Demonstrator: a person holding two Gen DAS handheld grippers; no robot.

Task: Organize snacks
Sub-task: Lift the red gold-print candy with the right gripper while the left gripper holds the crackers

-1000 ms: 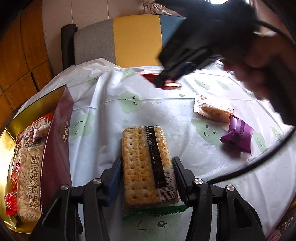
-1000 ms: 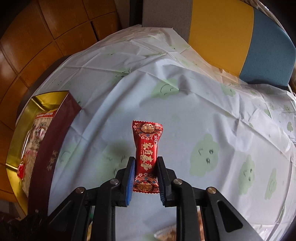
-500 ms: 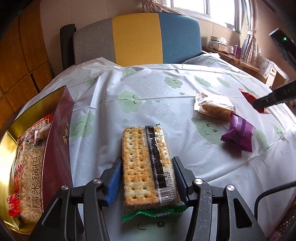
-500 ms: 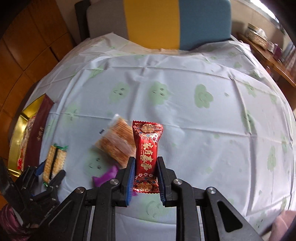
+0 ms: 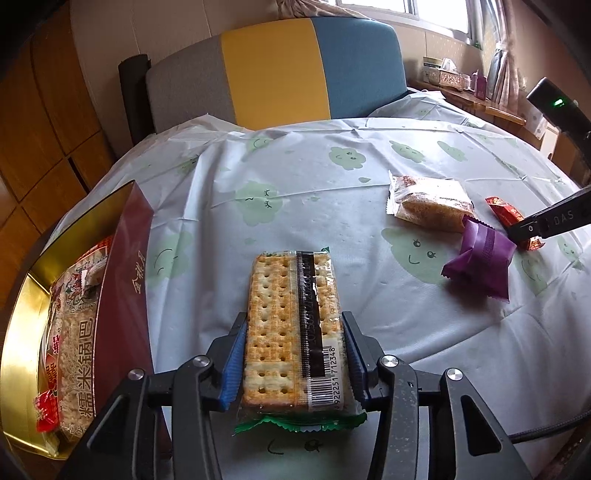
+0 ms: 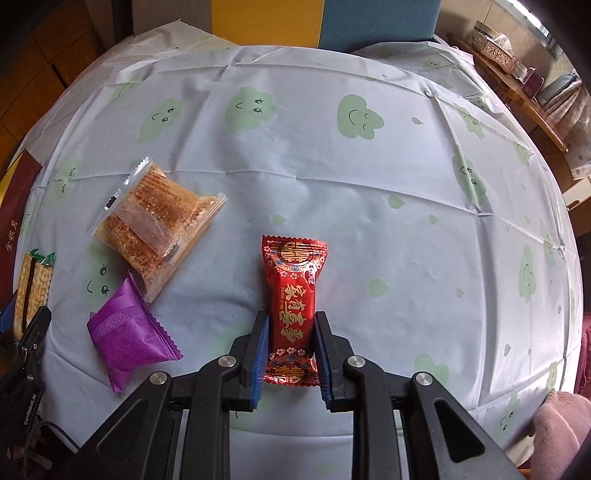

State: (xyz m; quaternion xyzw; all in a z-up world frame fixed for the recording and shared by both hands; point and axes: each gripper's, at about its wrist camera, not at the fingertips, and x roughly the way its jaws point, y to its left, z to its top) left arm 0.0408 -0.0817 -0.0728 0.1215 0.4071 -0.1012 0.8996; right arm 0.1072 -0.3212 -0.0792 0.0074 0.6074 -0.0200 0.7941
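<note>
A round table [image 6: 369, 192] draped in a pale cloth printed with smiling green clouds fills a wood-panelled room, a chair [image 5: 273, 70] upholstered in grey, yellow and blue panels pushed up to its far edge and a curtained window [image 5: 436, 14] letting in daylight behind it. A wooden ledge [image 6: 517, 77] along the right wall carries a tissue box [image 6: 496, 44] and small clutter.

The left gripper [image 5: 293, 350] is clamped by its blue-padded fingers [image 5: 232, 354] on a clear-wrapped cracker pack [image 5: 293, 325] with a green crimped end and a barcode strip, held low over the cloth near the table's near edge. Just to its left stands a gold-lined gift box [image 5: 22, 332] with a dark red wall, already holding a large rice-crisp packet [image 5: 75, 343] and a small red-wrapped sweet [image 5: 46, 410].

The right gripper [image 6: 291, 354] is closed on a red candy packet [image 6: 293, 306] with gold lettering, gripped near its lower end and pointing toward the middle of the table. Left of it on the cloth lie a clear-wrapped golden pastry [image 6: 155, 225] and, touching its near corner, a purple foil packet [image 6: 129, 332]; both lie between the two grippers, well apart from the box
</note>
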